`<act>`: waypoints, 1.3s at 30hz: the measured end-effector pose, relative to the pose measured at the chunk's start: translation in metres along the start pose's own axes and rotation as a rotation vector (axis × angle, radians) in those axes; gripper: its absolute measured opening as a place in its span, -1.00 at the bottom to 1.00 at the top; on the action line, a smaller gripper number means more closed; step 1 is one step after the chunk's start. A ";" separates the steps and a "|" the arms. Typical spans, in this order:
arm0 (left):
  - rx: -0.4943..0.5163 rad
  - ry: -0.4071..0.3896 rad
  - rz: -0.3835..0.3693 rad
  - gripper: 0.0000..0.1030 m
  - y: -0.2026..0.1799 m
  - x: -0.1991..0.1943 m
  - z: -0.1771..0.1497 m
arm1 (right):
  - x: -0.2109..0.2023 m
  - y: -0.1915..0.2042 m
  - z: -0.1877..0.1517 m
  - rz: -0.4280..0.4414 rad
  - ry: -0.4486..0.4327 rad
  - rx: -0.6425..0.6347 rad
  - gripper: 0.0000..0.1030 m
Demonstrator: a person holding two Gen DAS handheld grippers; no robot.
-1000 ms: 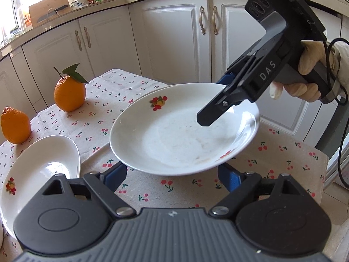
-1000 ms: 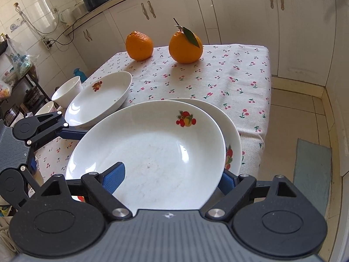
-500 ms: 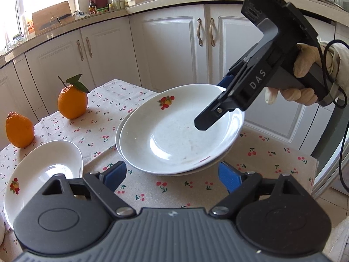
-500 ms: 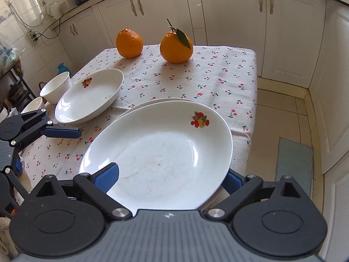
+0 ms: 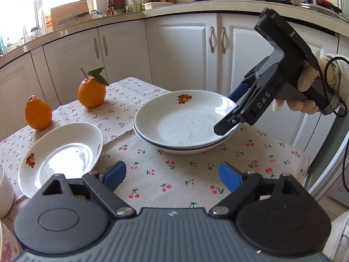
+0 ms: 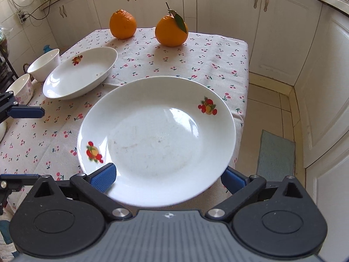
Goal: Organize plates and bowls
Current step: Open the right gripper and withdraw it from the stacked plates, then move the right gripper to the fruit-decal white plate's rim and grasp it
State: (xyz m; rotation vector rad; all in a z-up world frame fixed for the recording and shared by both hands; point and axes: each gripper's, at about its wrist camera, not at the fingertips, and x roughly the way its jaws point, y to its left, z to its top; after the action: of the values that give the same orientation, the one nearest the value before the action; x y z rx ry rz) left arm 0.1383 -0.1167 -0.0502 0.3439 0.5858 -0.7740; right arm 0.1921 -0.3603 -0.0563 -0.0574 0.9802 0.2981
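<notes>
Two plates are stacked near the table's right edge: the top plate (image 5: 185, 120) sits nested in the lower plate (image 5: 181, 150), whose rim shows beneath it in the left wrist view. The right gripper (image 6: 168, 178) is at the near rim of the top plate with its jaws opening; the rim lies between the blue pads (image 6: 103, 175), and no pad appears to press on it, so the plate is judged released onto the stack. The left gripper (image 5: 171, 174) is spread wide and empty, hovering over the cherry-print tablecloth (image 5: 152, 174) between the stack and a third plate (image 5: 59, 157). That third plate lies apart on the left side of the table, unstacked. Beyond it, in the right wrist view, stand a plain white bowl (image 6: 43, 65) and a flower-patterned bowl (image 6: 19, 89), side by side and not nested. Two oranges (image 6: 123, 24) sit at the far end, outside the task. Assessment: one stacking step is done; the third plate remains to be added, and the two bowls remain to be gathered.
</notes>
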 end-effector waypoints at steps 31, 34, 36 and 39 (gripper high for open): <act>-0.439 0.112 0.425 0.99 0.090 0.045 -0.035 | 0.029 0.097 0.087 0.097 -0.090 -0.334 1.00; -0.440 0.106 0.430 0.99 0.092 0.048 -0.033 | 0.043 0.101 0.105 0.133 -0.080 -0.348 1.00; -0.444 0.104 0.435 0.99 0.093 0.049 -0.033 | 0.052 0.104 0.118 0.151 -0.072 -0.361 1.00; -0.445 0.100 0.439 0.99 0.095 0.051 -0.032 | 0.066 0.109 0.135 0.163 -0.068 -0.387 1.00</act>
State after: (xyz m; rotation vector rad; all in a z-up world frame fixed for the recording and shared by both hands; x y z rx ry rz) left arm 0.2250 -0.0653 -0.0990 0.0915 0.7261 -0.1935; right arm 0.3063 -0.2170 -0.0257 -0.3188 0.8500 0.6331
